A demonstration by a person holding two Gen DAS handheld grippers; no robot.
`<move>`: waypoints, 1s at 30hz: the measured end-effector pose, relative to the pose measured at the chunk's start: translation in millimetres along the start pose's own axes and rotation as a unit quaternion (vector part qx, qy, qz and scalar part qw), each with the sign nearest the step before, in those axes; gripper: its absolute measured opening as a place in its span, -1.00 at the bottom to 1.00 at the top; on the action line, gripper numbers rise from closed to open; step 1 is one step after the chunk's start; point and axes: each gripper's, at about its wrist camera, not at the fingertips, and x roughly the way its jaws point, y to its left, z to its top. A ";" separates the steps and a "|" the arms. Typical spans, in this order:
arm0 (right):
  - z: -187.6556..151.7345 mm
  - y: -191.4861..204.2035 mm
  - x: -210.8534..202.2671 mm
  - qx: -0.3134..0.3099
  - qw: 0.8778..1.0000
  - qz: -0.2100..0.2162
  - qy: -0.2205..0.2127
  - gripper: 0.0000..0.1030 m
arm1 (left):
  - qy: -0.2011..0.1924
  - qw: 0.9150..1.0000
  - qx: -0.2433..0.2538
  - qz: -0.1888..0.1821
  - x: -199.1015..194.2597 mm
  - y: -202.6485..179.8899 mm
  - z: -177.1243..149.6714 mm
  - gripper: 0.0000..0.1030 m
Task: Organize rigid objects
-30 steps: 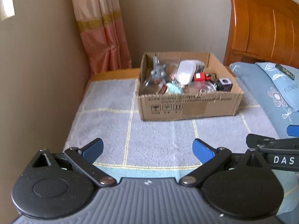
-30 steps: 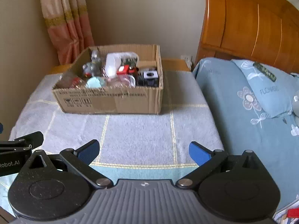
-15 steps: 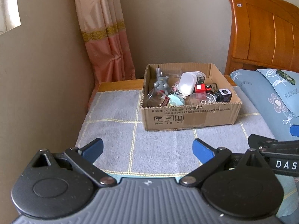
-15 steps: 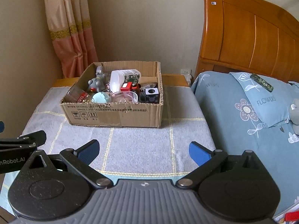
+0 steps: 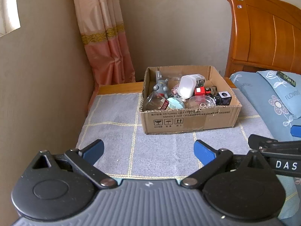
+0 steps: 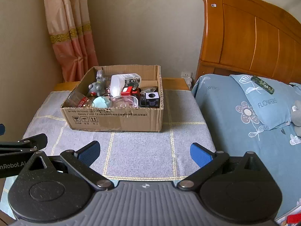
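Left gripper (image 5: 148, 149) and right gripper (image 6: 144, 151), both spread wide and empty, hover at the worktop's near edge. Over the last second both have drawn back and tilted up, so the cardboard box (image 6: 114, 119) now sits farther off. This fits either a retreat or a pause. The box's long axis parallels the near edge; the rigid objects (image 5: 185, 94) lie jumbled inside it.

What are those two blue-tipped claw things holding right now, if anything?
Nothing. The left gripper and the right gripper both have their jaws spread wide over the grey checked cloth, well short of the brown cardboard box.
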 end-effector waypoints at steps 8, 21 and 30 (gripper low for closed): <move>0.3 -0.7 -1.6 0.001 1.000 0.002 -0.002 1.00 | -0.001 1.000 -0.001 -0.002 -1.7 1.7 -0.1 0.97; -0.3 -1.4 -1.2 0.003 1.000 0.002 -0.005 1.00 | 0.001 1.000 0.001 -0.001 -2.7 0.7 0.4 0.97; -0.4 -2.6 -2.0 0.004 1.000 0.002 -0.006 1.00 | 0.001 1.000 0.002 0.001 -2.2 -0.2 1.2 0.97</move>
